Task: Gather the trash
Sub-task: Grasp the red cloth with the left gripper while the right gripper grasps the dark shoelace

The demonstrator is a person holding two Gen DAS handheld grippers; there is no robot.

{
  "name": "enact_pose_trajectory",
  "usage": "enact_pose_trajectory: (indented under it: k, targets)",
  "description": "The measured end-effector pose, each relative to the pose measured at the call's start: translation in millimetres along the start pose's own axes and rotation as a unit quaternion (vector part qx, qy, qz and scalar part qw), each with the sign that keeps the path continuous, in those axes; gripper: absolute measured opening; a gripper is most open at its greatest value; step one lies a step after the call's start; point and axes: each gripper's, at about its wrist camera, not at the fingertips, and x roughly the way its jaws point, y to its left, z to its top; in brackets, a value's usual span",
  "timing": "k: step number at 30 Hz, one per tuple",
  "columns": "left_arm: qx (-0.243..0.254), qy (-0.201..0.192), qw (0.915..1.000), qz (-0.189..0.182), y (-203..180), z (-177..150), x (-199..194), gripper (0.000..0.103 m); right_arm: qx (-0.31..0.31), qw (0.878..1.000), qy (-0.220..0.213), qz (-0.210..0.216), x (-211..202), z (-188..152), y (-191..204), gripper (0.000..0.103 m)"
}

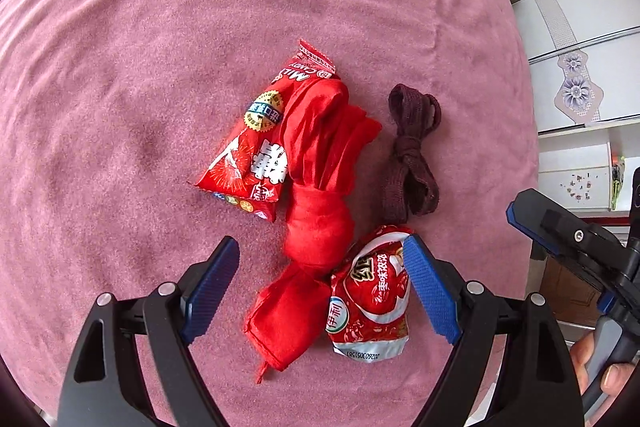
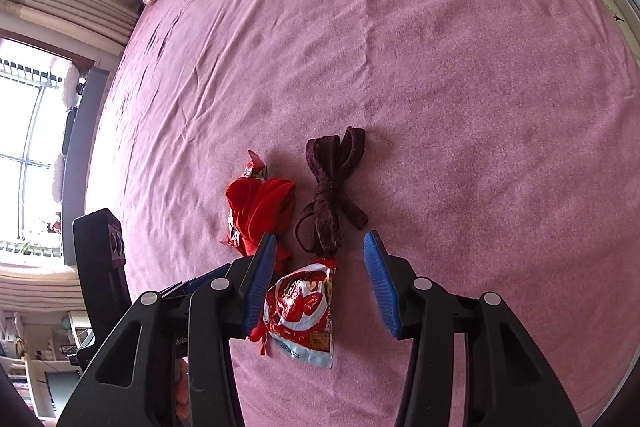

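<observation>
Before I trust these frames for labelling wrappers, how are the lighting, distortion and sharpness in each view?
Left wrist view: even daylight, sharp print on the candy bag, fisheye bending the wardrobe at the edge. Right wrist view: window blown out white, glare on the snack packet, dark vignette in the corners.

On the bed [image 1: 160,27] the knotted cloth [image 1: 320,211] lies mid-cluster — candy bag [image 1: 256,147] left, knotted cord [image 1: 412,155] right, milk pouch [image 1: 368,299] nearest the camera.

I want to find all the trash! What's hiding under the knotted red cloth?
The knotted red cloth lies over one edge of the red candy bag; that covered edge cannot be seen. The crumpled red-and-white wrapper sits beside it on the pink blanket.
</observation>
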Motion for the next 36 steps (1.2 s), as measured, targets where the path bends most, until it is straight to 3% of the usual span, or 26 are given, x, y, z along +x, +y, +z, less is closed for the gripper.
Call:
enact_pose_trajectory:
  k: [4, 7, 15, 17, 18, 20, 27, 36]
  targets:
    - [-0.006, 0.008, 0.9999, 0.01, 4, 3, 13, 0.082, 0.004, 1.0, 0.019, 0.0, 21, 7, -4, 0.046]
    - [-0.004, 0.01, 0.9993, 0.035, 5, 2, 21, 0.071, 0.01, 0.999, 0.034, -0.002, 37, 10, -7, 0.046]
    - [0.001, 0.005, 0.9991, 0.041, 9, -2, 20, 0.059, 0.006, 0.997, 0.076, -0.013, 77, 12, -1, 0.048]
    - [0.001, 0.007, 0.9992, 0.038, 12, 0, 18, 0.055, 0.0, 0.997, 0.076, -0.031, 79, 13, 0, 0.039]
    - [0.004, 0.007, 0.9994, 0.035, 13, 0, 17, 0.052, -0.003, 0.996, 0.076, -0.037, 80, 13, 0, 0.026]
    - [0.01, 0.011, 0.9997, 0.019, 12, -1, 14, 0.033, -0.004, 0.997, 0.077, -0.023, 79, 11, 1, 0.012]
    - [0.017, 0.0, 0.9998, 0.006, 4, -5, -5, 0.032, 0.006, 0.999, 0.038, -0.009, 39, 11, -3, 0.012]
    - [0.037, -0.033, 0.9987, -0.016, -10, -12, -67, 0.032, 0.038, 0.999, -0.023, 0.021, -41, -7, -20, 0.012]
